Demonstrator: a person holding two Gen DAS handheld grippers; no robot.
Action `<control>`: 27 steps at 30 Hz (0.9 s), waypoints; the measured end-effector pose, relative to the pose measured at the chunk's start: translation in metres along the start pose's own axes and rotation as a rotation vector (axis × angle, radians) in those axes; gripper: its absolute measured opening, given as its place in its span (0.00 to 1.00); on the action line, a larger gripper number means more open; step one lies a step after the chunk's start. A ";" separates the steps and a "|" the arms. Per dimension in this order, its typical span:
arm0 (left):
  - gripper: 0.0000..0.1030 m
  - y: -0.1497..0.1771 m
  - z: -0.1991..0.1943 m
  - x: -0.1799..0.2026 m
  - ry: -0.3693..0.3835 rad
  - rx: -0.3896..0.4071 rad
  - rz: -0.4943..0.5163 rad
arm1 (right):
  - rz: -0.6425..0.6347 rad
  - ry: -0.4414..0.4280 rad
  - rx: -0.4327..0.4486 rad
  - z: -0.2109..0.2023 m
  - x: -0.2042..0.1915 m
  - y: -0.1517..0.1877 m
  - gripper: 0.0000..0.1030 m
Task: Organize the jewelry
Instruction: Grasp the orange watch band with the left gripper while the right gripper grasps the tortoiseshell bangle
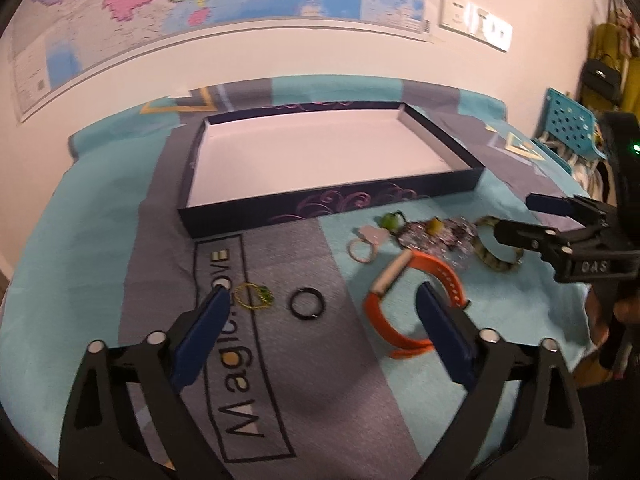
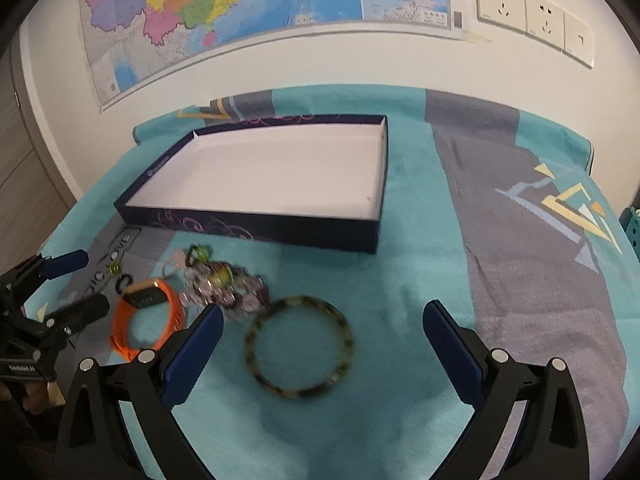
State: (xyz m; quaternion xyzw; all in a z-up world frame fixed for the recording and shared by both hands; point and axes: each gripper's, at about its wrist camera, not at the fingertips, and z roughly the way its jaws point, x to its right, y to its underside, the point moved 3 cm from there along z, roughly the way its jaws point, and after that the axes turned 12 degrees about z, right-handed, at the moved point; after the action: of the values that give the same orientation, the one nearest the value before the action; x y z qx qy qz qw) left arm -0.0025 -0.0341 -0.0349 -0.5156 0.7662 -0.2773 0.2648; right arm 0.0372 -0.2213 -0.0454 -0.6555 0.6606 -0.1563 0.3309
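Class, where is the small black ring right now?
In the left wrist view, the small black ring lies on the cloth between the gold-green ring and the orange band.

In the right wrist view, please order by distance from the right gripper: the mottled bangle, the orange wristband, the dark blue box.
1. Mottled brown-and-yellow bangle, between the right gripper fingers.
2. Orange rubber wristband, to the left.
3. Dark blue cardboard box, behind, toward the wall.
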 end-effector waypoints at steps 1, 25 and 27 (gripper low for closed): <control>0.80 0.000 0.000 0.002 0.010 -0.001 0.009 | -0.011 0.004 -0.009 0.000 0.001 0.001 0.94; 0.20 0.004 0.021 0.017 0.263 -0.096 0.017 | -0.106 -0.048 -0.083 0.013 -0.003 0.003 0.36; 0.20 0.003 0.025 0.016 0.257 -0.105 0.020 | -0.122 -0.038 -0.082 0.013 -0.003 0.004 0.27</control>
State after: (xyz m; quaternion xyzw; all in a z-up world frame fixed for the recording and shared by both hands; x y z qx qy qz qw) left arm 0.0071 -0.0521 -0.0565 -0.4813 0.8124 -0.2978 0.1402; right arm 0.0423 -0.2155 -0.0566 -0.7103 0.6190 -0.1365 0.3060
